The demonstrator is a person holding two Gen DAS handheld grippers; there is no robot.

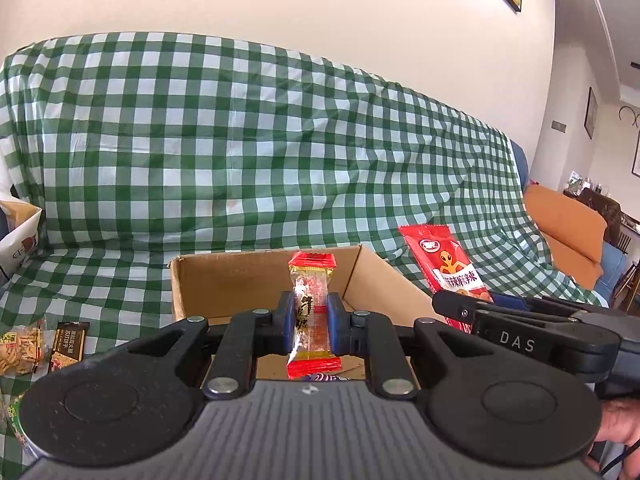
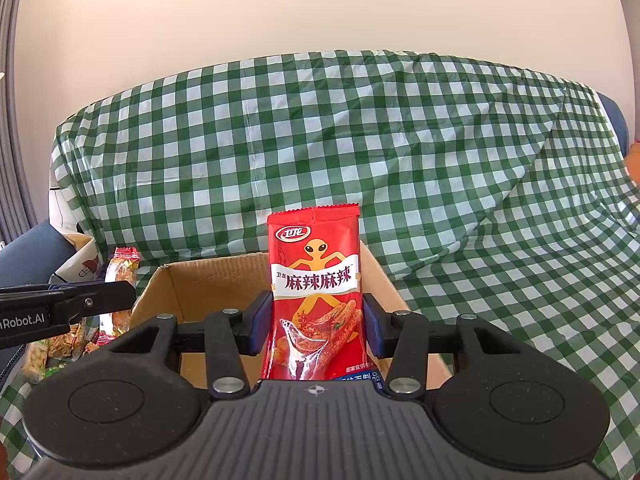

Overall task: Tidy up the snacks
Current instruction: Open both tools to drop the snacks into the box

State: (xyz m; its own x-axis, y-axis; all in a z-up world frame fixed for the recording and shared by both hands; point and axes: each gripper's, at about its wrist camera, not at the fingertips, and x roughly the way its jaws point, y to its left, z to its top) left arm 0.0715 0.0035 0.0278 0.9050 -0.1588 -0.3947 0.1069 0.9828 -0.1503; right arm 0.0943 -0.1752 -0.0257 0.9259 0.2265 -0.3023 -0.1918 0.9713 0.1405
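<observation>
Snacks go in the box (image 1: 224,280): left gripper (image 1: 311,322) pinches a candy (image 1: 311,312), right gripper (image 2: 316,326) clamps a red packet (image 2: 316,292); release low, toward twelve o'clock.

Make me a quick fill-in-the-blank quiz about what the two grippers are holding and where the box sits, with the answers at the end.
1. The left gripper is shut on a small ____ with red ends.
2. The right gripper grips a red ____ showing an orange cartoon figure.
3. Both snacks are held upright in front of an open ____ box.
4. The sofa is draped in a green and white ____ cloth.

Answers: candy; snack packet; cardboard; checked
</observation>
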